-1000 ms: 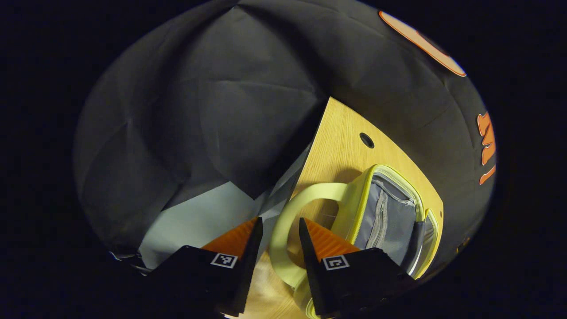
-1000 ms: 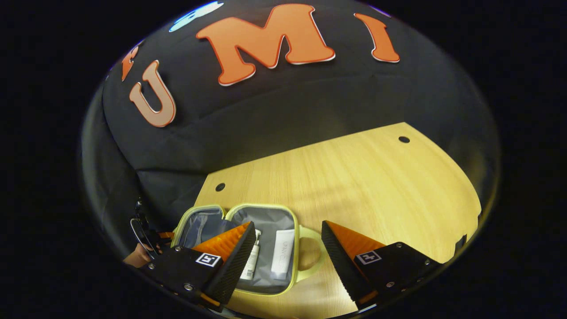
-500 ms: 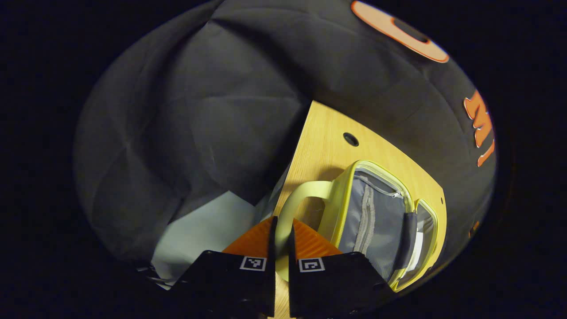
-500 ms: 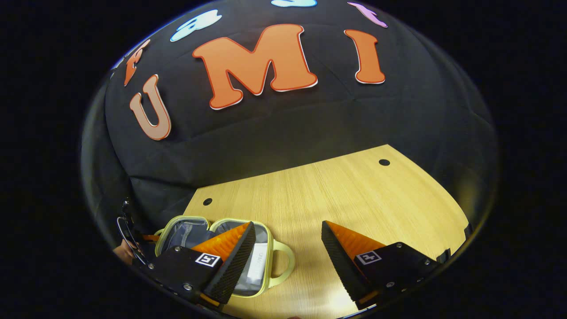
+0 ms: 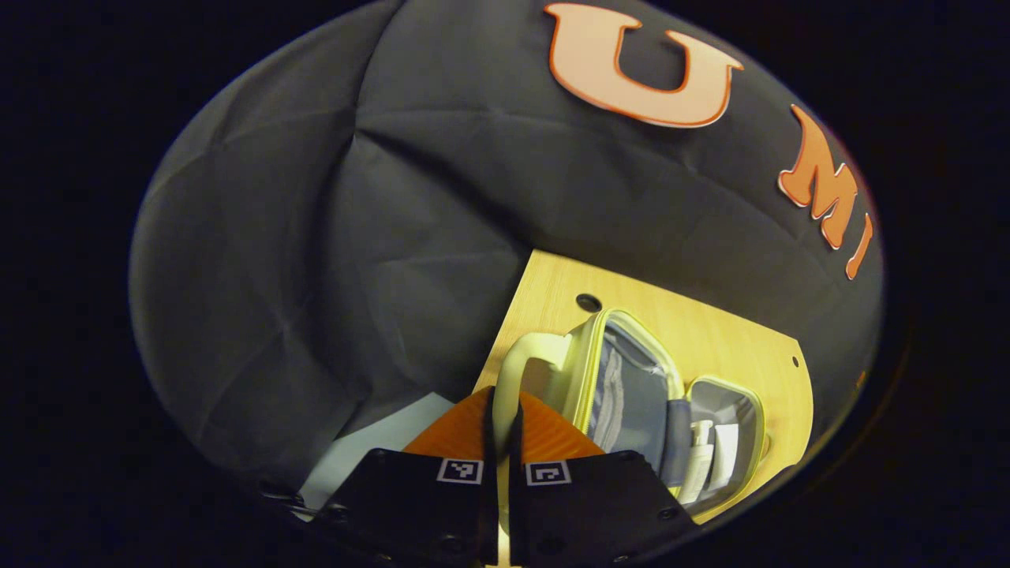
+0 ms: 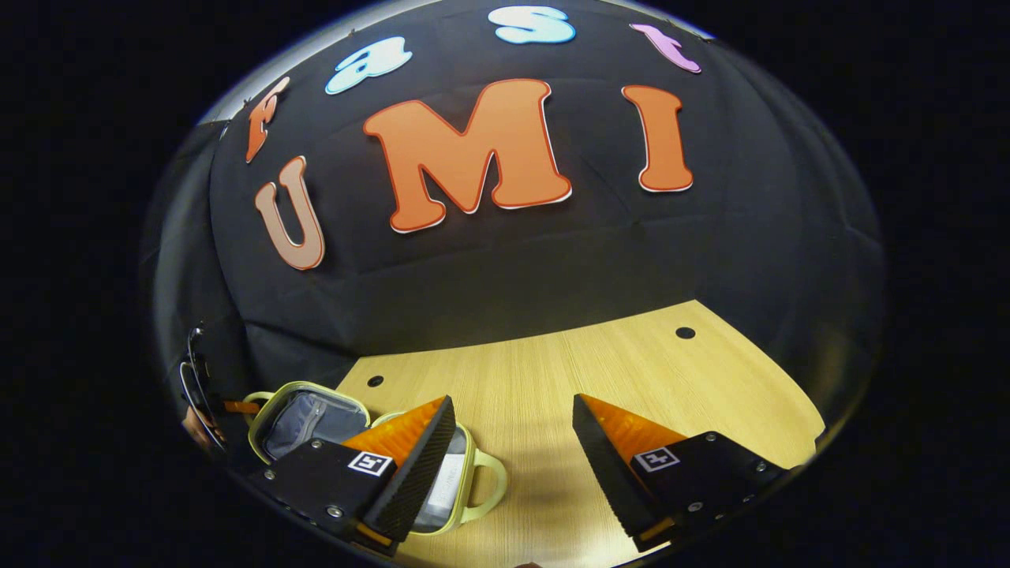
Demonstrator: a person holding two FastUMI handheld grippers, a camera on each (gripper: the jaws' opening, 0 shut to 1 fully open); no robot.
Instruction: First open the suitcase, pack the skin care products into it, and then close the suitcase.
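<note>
A yellow-green suitcase [image 5: 588, 371] lies open near the left end of the wooden table [image 5: 710, 339]. My left gripper [image 5: 503, 394] is shut on the pale handle [image 5: 517, 363] of its lid half, which stands tilted up, showing grey zipped lining [image 5: 623, 394]. The other half [image 5: 757, 426] lies flat and holds a white pump bottle [image 5: 694, 465] and a white tube [image 5: 724, 457]. In the right gripper view the suitcase [image 6: 272, 398] sits at lower left. My right gripper [image 6: 513, 410] hangs open above bare table [image 6: 631, 371], to the right of the flat half's handle [image 6: 489, 481].
Small round holes [image 6: 685, 332] [image 6: 375, 380] mark the tabletop near its back edge. The table's left edge [image 5: 505, 323] runs just beside the suitcase, with pale floor [image 5: 371, 450] below. A hand [image 6: 193, 426] holds the left gripper at the far left.
My left gripper closed on the lid's handle and swung the lid half up off the table. My right gripper drew back and away from the suitcase, staying open.
</note>
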